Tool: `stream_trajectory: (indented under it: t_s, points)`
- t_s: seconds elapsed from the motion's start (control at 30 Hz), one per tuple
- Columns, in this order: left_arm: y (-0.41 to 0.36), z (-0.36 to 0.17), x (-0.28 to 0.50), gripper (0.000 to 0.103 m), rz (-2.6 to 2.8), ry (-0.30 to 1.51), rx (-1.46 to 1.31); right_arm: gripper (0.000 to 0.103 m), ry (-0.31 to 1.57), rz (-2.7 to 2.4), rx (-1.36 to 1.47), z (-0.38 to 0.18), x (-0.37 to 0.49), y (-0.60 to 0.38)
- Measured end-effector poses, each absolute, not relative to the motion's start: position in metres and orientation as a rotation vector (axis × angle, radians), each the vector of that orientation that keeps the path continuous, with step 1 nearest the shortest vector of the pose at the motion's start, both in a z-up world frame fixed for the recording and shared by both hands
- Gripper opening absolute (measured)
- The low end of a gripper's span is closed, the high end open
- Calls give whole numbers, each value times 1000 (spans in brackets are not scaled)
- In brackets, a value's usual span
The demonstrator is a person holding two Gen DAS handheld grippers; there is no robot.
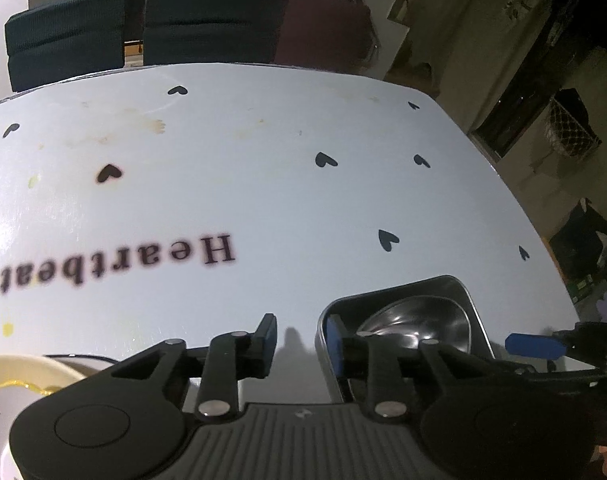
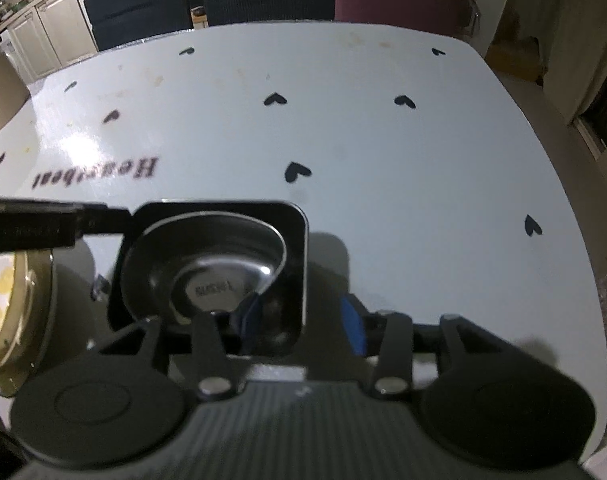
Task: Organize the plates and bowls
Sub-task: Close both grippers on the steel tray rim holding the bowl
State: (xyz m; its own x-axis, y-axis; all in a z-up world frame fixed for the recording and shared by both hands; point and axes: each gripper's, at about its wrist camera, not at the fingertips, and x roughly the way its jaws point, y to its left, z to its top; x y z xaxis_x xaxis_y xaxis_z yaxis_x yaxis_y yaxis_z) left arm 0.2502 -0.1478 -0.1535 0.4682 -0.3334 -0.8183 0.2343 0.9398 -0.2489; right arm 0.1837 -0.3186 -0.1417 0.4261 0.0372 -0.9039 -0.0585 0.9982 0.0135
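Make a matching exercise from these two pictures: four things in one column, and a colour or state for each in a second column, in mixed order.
Things:
1. square dish
2. metal bowl
3. left gripper
4. round plate

States:
A. white with yellow spots
B. inside the square dish
C. dark, on the white table
D. open, with one finger over the dish's left rim

Pairs: 1-C, 2-B, 3-D, 4-A
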Motion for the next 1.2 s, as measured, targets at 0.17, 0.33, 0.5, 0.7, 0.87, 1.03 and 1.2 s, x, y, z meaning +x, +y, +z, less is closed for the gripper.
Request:
stream_trajectory:
  t_s: [0.17, 0.33, 0.5, 0.7, 0.87, 1.03, 1.2]
  points:
    - [-152, -160, 252, 32, -367, 1050, -85, 53, 1161, 47, -46, -153, 190, -319]
    - [-154, -163, 248, 33, -392, 1068, -70, 55, 1142, 19, -18, -152, 199, -323]
    - [-153, -163, 243, 37, -391, 1081, -65, 57, 1121, 6, 35, -149, 206, -328]
    - [-146, -160, 239, 39, -382, 1094, -99, 57, 1092, 7, 41, -147, 208, -332]
    - [-146, -158, 235, 38, -395, 1091, -93, 55, 1084, 36, 65, -147, 207, -338]
    - [-148, -160, 232, 37, -399, 1099, -83, 55, 1072, 36, 62, -151, 210, -339]
    - [-149, -162, 231, 37, -406, 1102, -71, 53, 1049, 26, 51, -149, 214, -337]
